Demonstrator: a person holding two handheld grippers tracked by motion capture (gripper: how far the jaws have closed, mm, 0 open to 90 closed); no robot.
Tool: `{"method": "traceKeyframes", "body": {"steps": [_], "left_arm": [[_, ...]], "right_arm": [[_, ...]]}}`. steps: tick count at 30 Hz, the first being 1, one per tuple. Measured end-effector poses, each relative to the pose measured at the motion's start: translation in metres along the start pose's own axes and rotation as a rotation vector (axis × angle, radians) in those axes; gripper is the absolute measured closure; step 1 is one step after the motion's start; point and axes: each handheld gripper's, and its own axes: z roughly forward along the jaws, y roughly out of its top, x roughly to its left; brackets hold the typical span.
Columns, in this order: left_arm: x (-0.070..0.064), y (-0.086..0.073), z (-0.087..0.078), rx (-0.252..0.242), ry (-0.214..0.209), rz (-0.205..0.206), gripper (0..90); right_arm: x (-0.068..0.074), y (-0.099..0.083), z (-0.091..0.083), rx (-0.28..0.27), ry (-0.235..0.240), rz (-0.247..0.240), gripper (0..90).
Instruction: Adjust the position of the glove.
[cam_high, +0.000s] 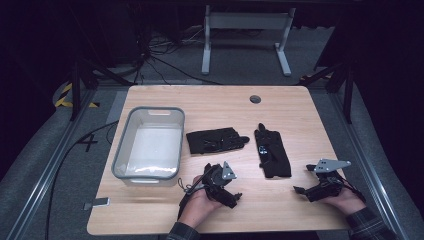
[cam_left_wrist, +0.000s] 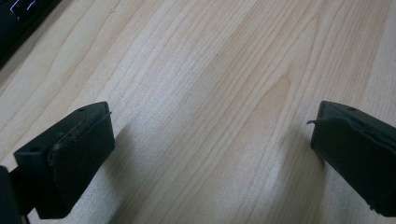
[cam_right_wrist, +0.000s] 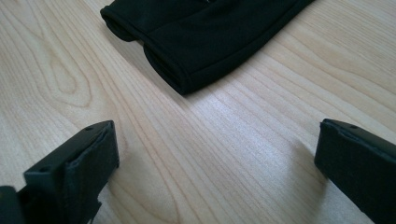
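Two black gloves lie flat on the wooden table. One glove lies crosswise near the middle, the other glove lengthwise to its right. My left gripper rests low near the front edge, below the first glove, open over bare wood. My right gripper sits at the front right, open, a short way from the cuff of the second glove. Nothing is between either pair of jaws.
A clear plastic bin stands empty on the table's left half. A round cable hole sits near the far edge. Beyond the table are a white desk frame and cables on the floor.
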Motion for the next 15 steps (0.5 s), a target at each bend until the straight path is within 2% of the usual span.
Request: {"method": "traceKeyframes", "body": {"steps": [5, 7, 10, 15], "left_arm": [[0.000, 0.000, 0.000, 0.000, 0.000, 0.000, 0.0], [0.000, 0.000, 0.000, 0.002, 0.001, -0.001, 0.0], [0.000, 0.000, 0.000, 0.001, 0.000, -0.001, 0.0], [0.000, 0.000, 0.000, 0.001, 0.001, -0.001, 0.0]], "right_arm": [[-0.001, 0.000, -0.001, 0.011, 0.009, -0.009, 0.5], [-0.001, 0.002, -0.001, 0.019, 0.016, -0.013, 3.2], [-0.001, 0.005, -0.004, 0.024, 0.020, -0.014, 16.7], [-0.004, 0.011, -0.006, 0.015, 0.030, -0.005, 28.2]]}}
